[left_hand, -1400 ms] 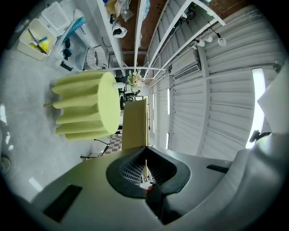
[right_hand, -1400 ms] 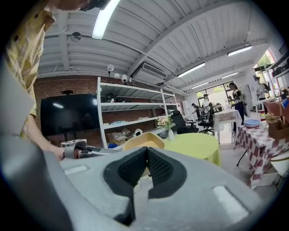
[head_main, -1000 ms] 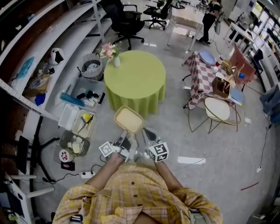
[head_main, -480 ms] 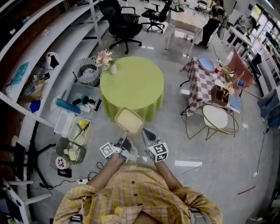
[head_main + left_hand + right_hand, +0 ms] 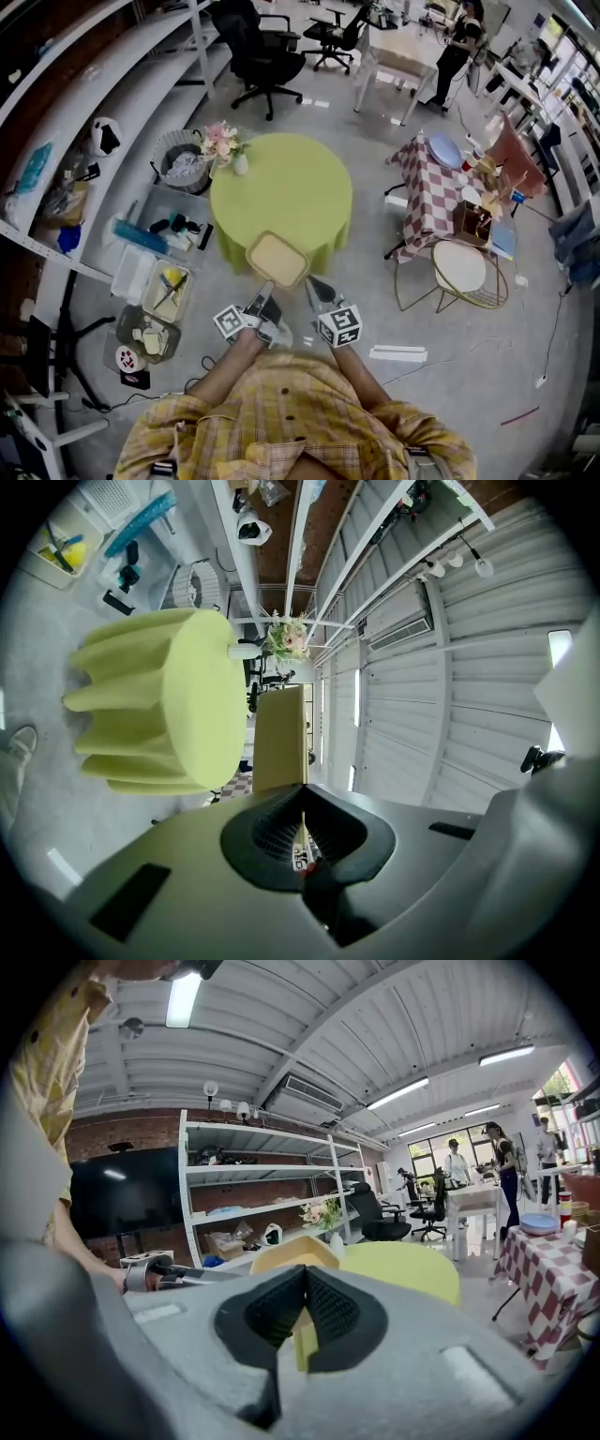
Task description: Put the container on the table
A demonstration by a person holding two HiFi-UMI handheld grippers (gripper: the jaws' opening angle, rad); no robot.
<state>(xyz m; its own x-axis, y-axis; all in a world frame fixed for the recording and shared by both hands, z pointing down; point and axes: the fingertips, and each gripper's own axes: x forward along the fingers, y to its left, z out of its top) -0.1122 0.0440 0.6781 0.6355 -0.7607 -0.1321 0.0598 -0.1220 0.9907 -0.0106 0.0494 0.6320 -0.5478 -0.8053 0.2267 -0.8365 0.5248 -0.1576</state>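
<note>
A pale yellow container with rounded corners is held in the air just below the middle of the frame, carried by both tongs at its near rim. The left tongs are closed on the rim's lower left. In the left gripper view the dark ribbed pads meet on the thin wall, and the container stands edge-on straight ahead of them. The right tongs are clamped on the rim's lower right, and the right gripper view shows a strip of the yellow wall pinched between the pads. From the head view the container overlaps the near, lower edge of the round desk, which is draped in a yellow-green cloth. It is not resting on the top, and I cannot tell whether it is over the edge or just short of it. A vase of flowers stands at the desk's upper left edge. At the bottom of the frame is the person's yellow checked shirt, with both arms reaching forward. Long shelves run along the left side. Open bins of odds and ends sit on the floor below them, to the left of the desk. Black office chairs stand at the top of the frame, and a second desk with a red checked cloth is at the right
</note>
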